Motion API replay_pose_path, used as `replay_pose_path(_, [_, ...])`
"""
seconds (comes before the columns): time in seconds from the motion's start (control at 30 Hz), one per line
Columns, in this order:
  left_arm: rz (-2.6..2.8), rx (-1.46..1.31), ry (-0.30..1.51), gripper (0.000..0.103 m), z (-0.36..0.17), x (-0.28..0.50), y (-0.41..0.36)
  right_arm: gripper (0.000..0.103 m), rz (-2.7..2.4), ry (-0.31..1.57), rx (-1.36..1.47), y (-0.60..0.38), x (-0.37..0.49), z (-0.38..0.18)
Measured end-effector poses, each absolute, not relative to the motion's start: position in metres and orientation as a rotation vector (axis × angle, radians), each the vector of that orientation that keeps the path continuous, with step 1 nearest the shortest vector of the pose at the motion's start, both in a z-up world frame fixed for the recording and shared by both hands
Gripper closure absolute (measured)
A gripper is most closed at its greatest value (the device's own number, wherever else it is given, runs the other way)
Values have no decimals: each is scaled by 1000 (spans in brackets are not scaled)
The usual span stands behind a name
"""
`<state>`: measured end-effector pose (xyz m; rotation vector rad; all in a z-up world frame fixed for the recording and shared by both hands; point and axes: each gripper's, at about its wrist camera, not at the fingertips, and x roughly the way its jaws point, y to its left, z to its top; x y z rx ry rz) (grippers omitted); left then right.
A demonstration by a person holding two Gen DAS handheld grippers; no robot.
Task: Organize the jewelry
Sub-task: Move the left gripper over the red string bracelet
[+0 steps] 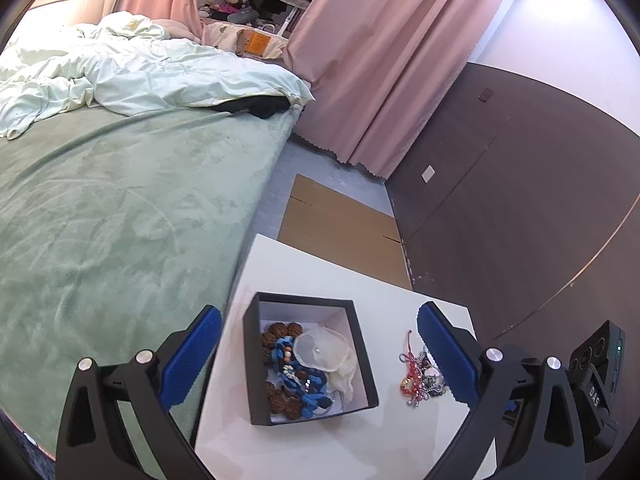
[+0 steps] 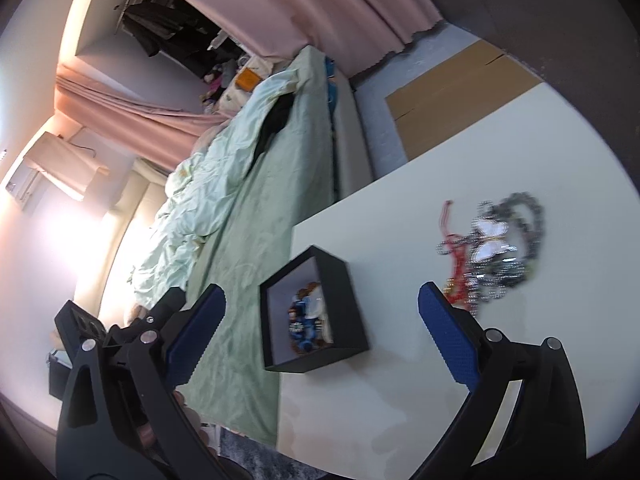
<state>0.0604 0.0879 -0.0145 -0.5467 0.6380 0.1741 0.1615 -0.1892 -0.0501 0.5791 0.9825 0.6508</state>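
Bedroom setting: white table [image 1: 360,292] beside a green-covered bed [image 1: 120,200]; both tongs spread wide and empty above it.

Left gripper [image 1: 320,344] hangs over the black box [image 1: 252,360], which already holds blue cord pieces, brown beads and a sheer pouch [image 1: 320,352]. Loose jewelry pile [image 2: 492,252] lies on the table at 3 o'clock from the box, well apart from it, at 1 o'clock from the right gripper [image 2: 320,320]. Pile comprises a red cord, rhinestone chains, a dark bead strand and a white butterfly pendant [image 2: 488,240]. Judgement: light, limp, tangle-prone; chains will slip and drag neighbours along. Pendant looks fragile. Recommend pinching a bunched cord or chain section, not the pendant.
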Motion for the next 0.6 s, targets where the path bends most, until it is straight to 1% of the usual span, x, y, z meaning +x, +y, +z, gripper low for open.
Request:
replay_pose_path(0.27, [128,-527,664,8,-20,72,65,6,572,997,579,-226,164,-54])
replay_pose_path(0.6, [-33,-473,747,8,-34,96,9,6,466,1051,593,-266,171,-66])
